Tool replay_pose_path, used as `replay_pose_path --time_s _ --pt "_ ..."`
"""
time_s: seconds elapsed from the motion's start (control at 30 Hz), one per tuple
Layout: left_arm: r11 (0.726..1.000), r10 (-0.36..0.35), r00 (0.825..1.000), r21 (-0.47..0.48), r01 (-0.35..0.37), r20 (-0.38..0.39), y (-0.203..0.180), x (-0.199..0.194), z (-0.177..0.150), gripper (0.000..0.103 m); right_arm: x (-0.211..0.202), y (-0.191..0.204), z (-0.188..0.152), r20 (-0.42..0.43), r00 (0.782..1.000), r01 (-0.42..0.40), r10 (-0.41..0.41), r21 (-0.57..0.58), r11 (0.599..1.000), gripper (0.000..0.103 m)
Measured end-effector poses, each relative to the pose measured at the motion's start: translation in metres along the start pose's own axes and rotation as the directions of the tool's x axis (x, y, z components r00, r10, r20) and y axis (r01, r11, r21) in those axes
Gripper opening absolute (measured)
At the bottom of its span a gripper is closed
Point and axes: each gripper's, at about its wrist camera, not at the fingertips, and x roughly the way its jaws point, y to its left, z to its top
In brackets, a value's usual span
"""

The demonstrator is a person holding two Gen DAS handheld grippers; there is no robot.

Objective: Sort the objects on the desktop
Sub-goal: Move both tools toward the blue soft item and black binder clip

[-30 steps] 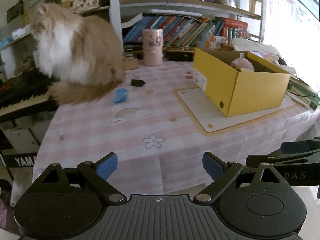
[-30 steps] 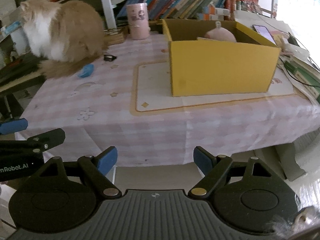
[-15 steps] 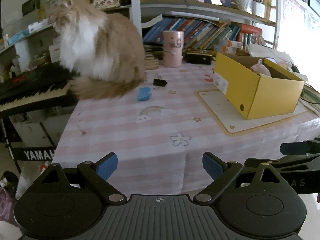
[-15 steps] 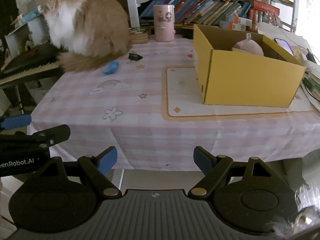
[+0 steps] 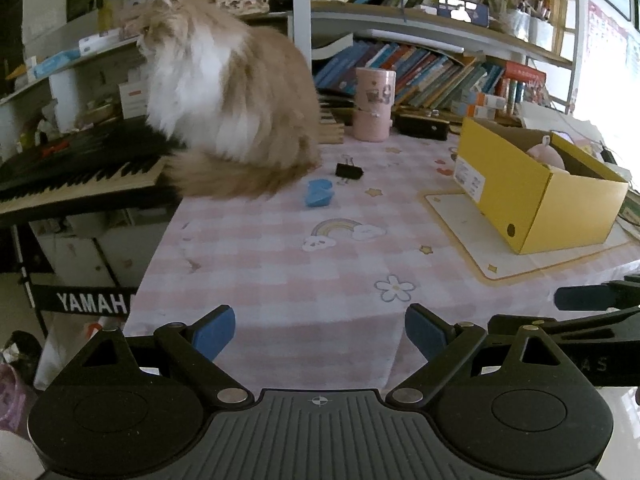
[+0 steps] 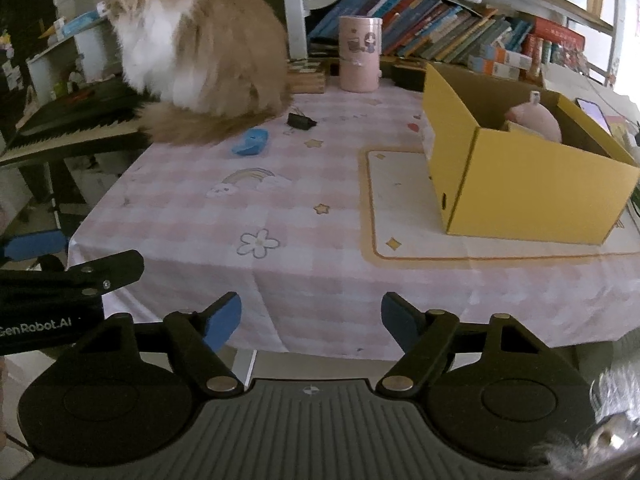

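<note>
A small blue object (image 5: 319, 193) (image 6: 251, 142) and a black binder clip (image 5: 349, 171) (image 6: 301, 120) lie on the pink checked tablecloth (image 5: 280, 248), just in front of a fluffy cat (image 5: 228, 100) (image 6: 200, 52). A yellow cardboard box (image 5: 536, 196) (image 6: 520, 176) stands open at the right, with a pink rounded item (image 5: 546, 156) (image 6: 534, 122) inside. My left gripper (image 5: 320, 334) is open and empty at the table's near edge. My right gripper (image 6: 311, 320) is open and empty, below the table's front edge.
A pink cylindrical container (image 5: 374, 104) (image 6: 359, 54) stands at the back by a black case (image 5: 422, 128). A keyboard (image 5: 76, 176) sits left of the table. Bookshelves (image 5: 432, 72) line the back. A beige mat (image 6: 400, 216) lies under the box.
Both grippers have swung left, so the cat, the blue object and the clip sit nearer the middle of each view. Both stay open and empty.
</note>
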Motion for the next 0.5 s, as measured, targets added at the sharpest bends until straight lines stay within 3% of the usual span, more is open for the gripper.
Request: replay_pose_path --time_s 0.17,0.5 --pt "1.000 0.010 1.000 0.012 -0.010 0.010 0.000 0.004 0.004 0.094 0.008 0.003 0.008 0.008 1.000 -0.018 0.018 -0.015 1.000 0.065" --pt "1.000 0.026 1.000 0.015 -0.026 0.013 0.004 0.034 0.028 0.094 0.042 0.002 0.043 0.013 0.999 -0.047 0.048 -0.043 0.998 0.064"
